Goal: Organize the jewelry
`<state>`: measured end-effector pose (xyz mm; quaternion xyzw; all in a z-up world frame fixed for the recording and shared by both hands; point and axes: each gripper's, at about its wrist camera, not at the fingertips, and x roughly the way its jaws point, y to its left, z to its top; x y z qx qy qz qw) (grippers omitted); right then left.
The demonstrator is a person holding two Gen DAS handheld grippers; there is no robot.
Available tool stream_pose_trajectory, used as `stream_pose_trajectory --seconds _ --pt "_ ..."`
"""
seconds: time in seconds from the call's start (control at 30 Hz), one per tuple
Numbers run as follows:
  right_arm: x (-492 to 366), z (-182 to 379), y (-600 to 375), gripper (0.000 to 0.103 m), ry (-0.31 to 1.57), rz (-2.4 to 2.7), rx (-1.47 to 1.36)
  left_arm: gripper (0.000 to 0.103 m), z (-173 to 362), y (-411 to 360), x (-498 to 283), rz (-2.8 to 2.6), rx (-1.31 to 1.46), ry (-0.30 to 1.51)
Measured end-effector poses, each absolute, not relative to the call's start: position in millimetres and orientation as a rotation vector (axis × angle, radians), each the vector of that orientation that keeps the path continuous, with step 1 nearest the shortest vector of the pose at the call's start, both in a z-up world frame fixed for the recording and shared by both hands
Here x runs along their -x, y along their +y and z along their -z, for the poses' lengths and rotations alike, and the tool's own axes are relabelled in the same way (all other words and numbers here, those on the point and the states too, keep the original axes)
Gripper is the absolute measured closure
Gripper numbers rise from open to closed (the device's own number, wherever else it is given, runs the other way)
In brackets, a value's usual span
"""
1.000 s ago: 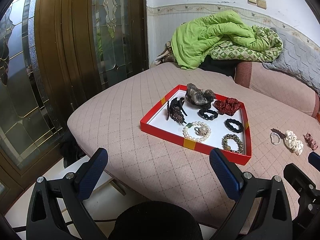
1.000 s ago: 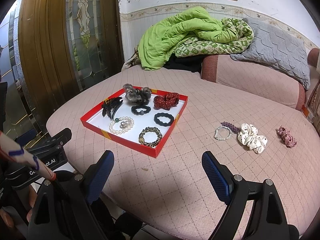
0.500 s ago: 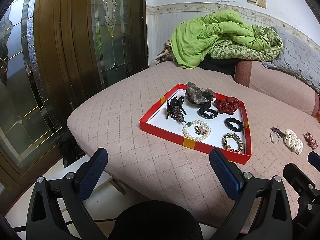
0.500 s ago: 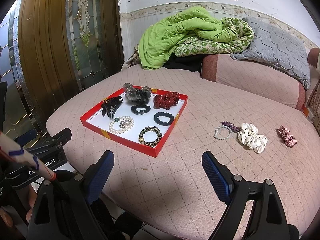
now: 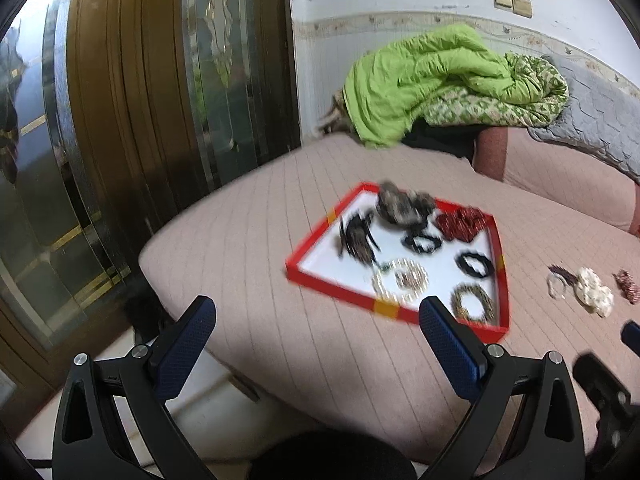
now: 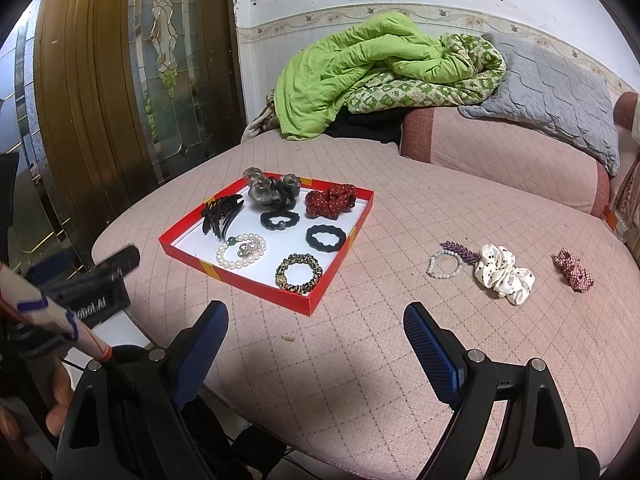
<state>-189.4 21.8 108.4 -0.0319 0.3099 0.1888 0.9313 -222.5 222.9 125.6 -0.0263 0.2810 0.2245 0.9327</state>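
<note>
While both our grippers hang past the front edge of the pink bed (image 6: 360, 360), we hold the left gripper (image 5: 316, 320) and the right gripper (image 6: 316, 324) spread wide, each empty. Our red tray (image 6: 240, 276) of bracelets and hair ties sits near that edge, toward the left. Bare quilt separates it from the loose bead bracelet (image 6: 442, 264), purple clip (image 6: 460, 251), white scrunchie (image 6: 504, 274) and red scrunchie (image 6: 574, 270) to its right. Our left view is motion-blurred, so the tray's pieces smear.

Glossy pearl bracelet (image 6: 241, 250) in a red cardboard tray (image 6: 308, 302) on quilted cloth bed (image 6: 360, 360).
</note>
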Motion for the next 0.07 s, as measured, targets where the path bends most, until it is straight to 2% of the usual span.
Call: stream_pose_trajectory --seconds 0.07 --pt "188.7 -108.2 19.3 0.011 0.635 -0.385 0.063 0.002 -134.3 224.1 212.6 -0.458 0.026 0.559"
